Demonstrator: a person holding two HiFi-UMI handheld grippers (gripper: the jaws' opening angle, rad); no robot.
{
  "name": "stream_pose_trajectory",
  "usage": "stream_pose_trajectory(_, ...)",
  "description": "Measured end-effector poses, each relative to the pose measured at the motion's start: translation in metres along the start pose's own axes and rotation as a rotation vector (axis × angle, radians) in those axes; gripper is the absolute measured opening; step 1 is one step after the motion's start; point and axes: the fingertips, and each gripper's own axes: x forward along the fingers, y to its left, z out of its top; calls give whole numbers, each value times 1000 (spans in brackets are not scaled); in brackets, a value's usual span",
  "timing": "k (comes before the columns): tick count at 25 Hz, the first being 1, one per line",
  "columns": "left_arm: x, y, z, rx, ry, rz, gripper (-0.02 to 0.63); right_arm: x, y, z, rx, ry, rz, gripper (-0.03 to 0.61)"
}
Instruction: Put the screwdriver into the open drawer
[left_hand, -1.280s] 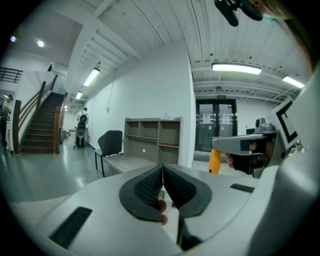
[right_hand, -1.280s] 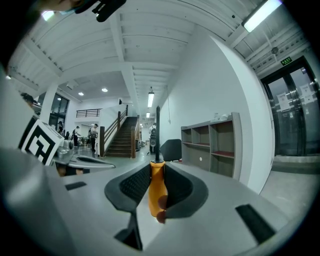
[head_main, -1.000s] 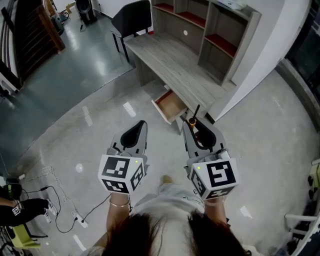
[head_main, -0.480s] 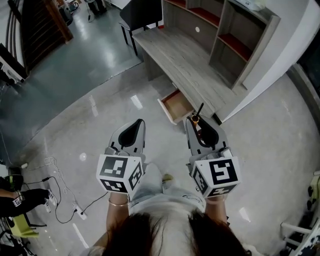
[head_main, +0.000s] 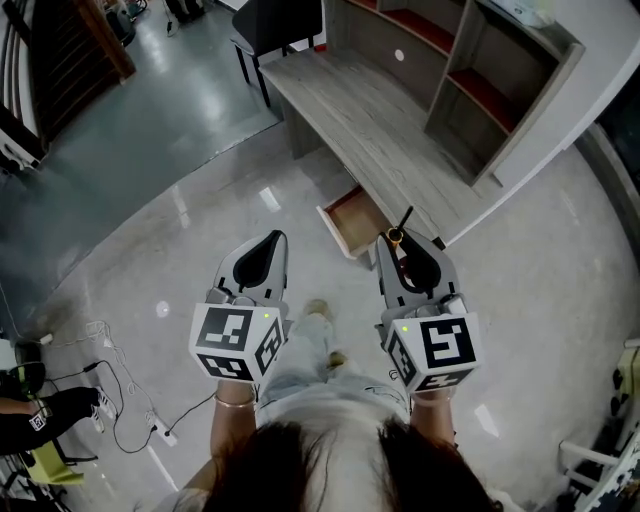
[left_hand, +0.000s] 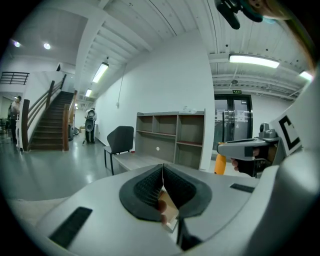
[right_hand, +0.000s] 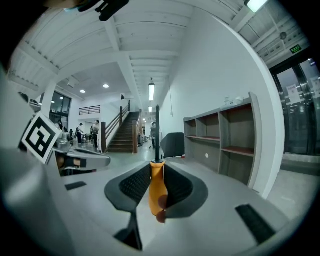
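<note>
My right gripper (head_main: 401, 247) is shut on the screwdriver (head_main: 400, 232). Its black shaft points ahead toward the desk (head_main: 345, 110). In the right gripper view the orange handle (right_hand: 157, 192) stands upright between the pads and the shaft (right_hand: 157, 132) rises above the right gripper (right_hand: 156, 172). The open drawer (head_main: 353, 217), wood inside, juts from under the desk edge just ahead and left of the screwdriver tip. My left gripper (head_main: 264, 252) hangs level with the right one over the floor, shut with nothing held. In the left gripper view the left gripper (left_hand: 162, 172) has its pads touching.
A shelf unit (head_main: 480, 90) stands on the desk's far side against a white wall (head_main: 590, 90). A black chair (head_main: 280, 22) sits at the desk's far end. Cables and a power strip (head_main: 110, 395) lie on the floor at the left. A staircase (left_hand: 47, 120) rises far left.
The desk and drawer have come nearer as the person walks forward, and a shoe now shows between the grippers. Both grippers keep their pose, with the screwdriver still held.
</note>
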Motion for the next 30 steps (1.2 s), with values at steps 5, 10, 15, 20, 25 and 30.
stream_pose_trajectory(5, 31, 30, 2, -11, 16, -6, 18, 38, -6, 0, -4, 14, -17, 95)
stream_pose_trajectory(10, 61, 53, -1, -20, 35, -7, 18, 69, -15, -5, -10, 29, -30, 95)
stream_pose_trajectory(15, 85, 69, -6, -31, 64, -18, 18, 95, -24, -19, -12, 72, -49, 95)
stream_pose_trajectory(20, 108, 81, -14, -36, 89, -31, 18, 119, -32, -37, -19, 116, -64, 95)
stream_pose_trajectory(25, 129, 94, -22, -48, 113, -43, 18, 139, -38, -51, -35, 146, -69, 95)
stream_pose_trajectory(30, 148, 104, -33, -56, 138, -56, 18, 155, -41, -70, -48, 179, -68, 95)
